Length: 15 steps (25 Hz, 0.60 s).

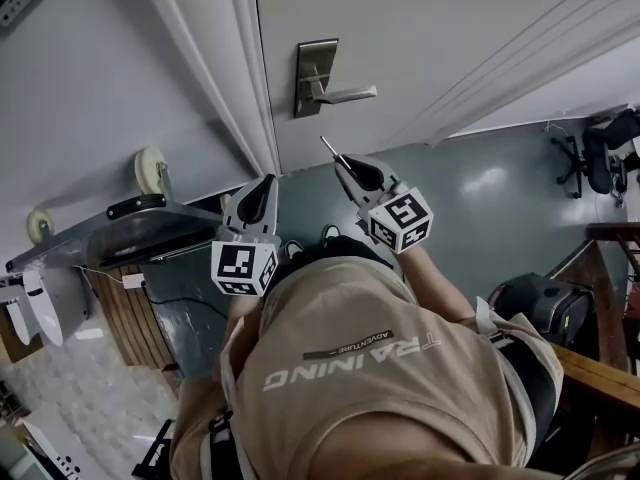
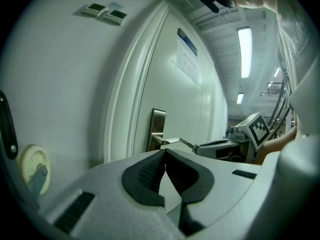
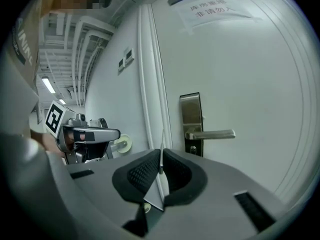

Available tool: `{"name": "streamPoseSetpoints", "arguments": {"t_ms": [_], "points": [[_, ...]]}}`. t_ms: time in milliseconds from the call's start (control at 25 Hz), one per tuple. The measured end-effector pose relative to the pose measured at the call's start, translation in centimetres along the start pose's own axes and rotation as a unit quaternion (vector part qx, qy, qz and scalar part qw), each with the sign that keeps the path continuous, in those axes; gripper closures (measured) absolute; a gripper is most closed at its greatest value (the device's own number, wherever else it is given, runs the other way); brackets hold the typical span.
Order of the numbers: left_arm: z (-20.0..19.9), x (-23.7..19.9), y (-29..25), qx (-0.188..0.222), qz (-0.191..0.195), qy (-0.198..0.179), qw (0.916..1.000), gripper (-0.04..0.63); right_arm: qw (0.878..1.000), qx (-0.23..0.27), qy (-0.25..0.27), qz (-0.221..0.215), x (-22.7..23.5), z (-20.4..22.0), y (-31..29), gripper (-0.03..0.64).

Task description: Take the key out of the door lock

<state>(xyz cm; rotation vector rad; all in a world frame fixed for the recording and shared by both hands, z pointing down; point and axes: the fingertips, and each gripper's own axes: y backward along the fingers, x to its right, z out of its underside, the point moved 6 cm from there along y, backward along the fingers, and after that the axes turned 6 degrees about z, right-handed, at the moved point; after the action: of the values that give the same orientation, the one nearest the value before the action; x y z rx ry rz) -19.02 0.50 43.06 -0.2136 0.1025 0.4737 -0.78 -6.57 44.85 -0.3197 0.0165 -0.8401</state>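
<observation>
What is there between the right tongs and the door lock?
Nothing stands there. In the head view, only a bare stretch of door shows between the right tongs, shut on the key, and the lock.

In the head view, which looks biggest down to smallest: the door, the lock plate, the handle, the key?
1. door
2. lock plate
3. handle
4. key, though the right gripper hides part of it, so only its tip counts
</observation>
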Motion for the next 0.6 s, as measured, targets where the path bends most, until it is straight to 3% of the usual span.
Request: {"name": "streamPoseSetpoints", "arguments": {"t_ms": [440, 600], "points": [[-3.2, 1.1, -3.1, 0.02, 0.011, -0.014, 0.9996, 0.589, 1.0, 0.021, 0.01, -0.019, 1.7, -2.1, 0.3, 0.588], [-2.6, 0.5, -4.1, 0.011, 0.008, 0.012, 0.9998, 0.589, 1.0, 0.013, -0.001, -0.028, 2.3, -1.6, -0.6, 0.588]]}}
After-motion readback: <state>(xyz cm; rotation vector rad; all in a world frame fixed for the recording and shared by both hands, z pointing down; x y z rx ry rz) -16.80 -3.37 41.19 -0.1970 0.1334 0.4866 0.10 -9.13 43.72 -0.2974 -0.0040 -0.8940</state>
